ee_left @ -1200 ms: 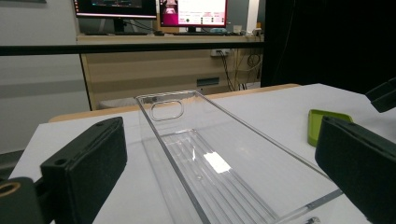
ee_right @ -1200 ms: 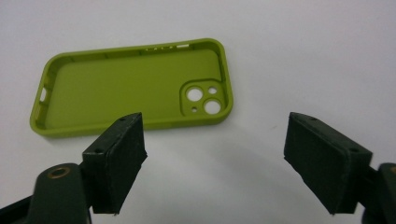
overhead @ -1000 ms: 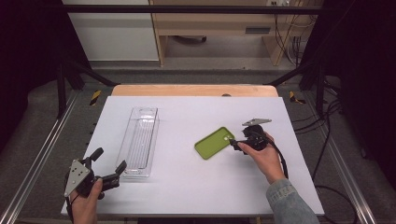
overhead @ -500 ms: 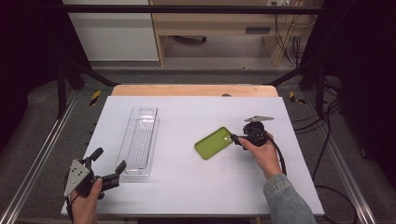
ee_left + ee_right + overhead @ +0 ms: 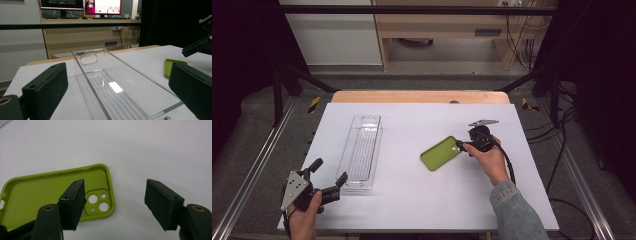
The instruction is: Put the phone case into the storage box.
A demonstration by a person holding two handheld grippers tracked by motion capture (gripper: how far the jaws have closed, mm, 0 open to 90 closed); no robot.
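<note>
A lime-green phone case (image 5: 441,153) lies inside-up, right of the table's centre. My right gripper (image 5: 460,146) stands open at its camera-hole end. In the right gripper view, the case (image 5: 50,192) has that corner between the jaws, under the left one. The right gripper (image 5: 114,187) has just been closing a little, and its pads do not press the case. A clear plastic tray (image 5: 360,150) lies lengthwise at the left. My left gripper (image 5: 330,170) is open near its front end, facing along the tray (image 5: 110,85), apart from it.
The white tabletop (image 5: 412,210) has a wooden strip along its far edge. Black frame rails run down both sides. Cables hang off the right side, and one trails from the right gripper. A cabinet and shelving stand beyond the table.
My right gripper has edged slightly toward the case's camera end, and its jaws stand a little narrower. The left hand and tray have not moved.
</note>
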